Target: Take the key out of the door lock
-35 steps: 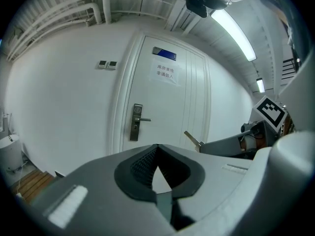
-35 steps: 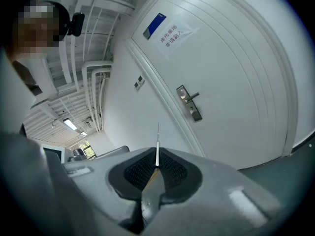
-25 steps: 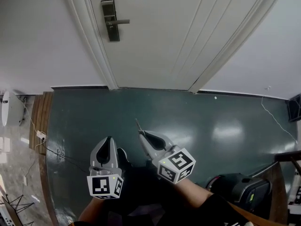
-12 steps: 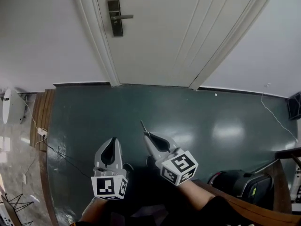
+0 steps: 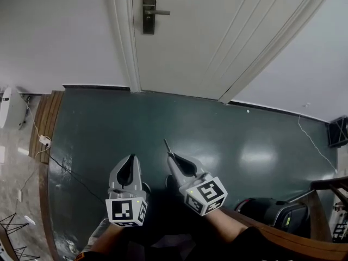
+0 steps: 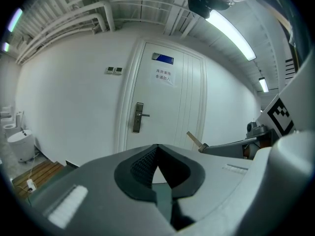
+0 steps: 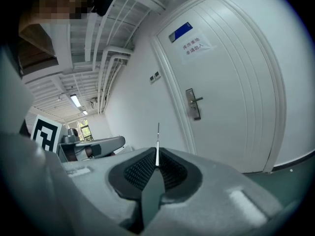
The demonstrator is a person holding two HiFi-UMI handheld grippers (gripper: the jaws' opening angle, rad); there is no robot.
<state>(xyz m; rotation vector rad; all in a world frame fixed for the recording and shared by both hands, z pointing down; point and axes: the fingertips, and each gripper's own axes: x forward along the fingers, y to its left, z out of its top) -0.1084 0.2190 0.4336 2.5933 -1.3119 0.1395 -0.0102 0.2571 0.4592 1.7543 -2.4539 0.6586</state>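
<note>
The door's metal lock plate with lever handle (image 5: 149,11) is far ahead at the top of the head view; I also find the lock plate (image 6: 138,117) in the left gripper view and the lock plate (image 7: 193,103) in the right gripper view. No key shows in it. My right gripper (image 5: 171,156) is shut on a thin key (image 5: 166,145), whose blade sticks out past the jaw tips; the key (image 7: 157,144) stands upright in the right gripper view, and the key (image 6: 194,140) also shows from the left gripper. My left gripper (image 5: 128,159) is shut with nothing in it. Both hang low over the floor, well back from the door.
A white door (image 5: 217,37) in a white frame stands between white walls. The floor (image 5: 244,140) is dark green. A wooden strip (image 5: 46,124) with cables runs along the left. A black machine (image 5: 272,213) and a wooden rail sit at the lower right.
The head view has swung left, so the lock now sits further right in the picture. Both grippers hold their pose, the key still in the right one.
</note>
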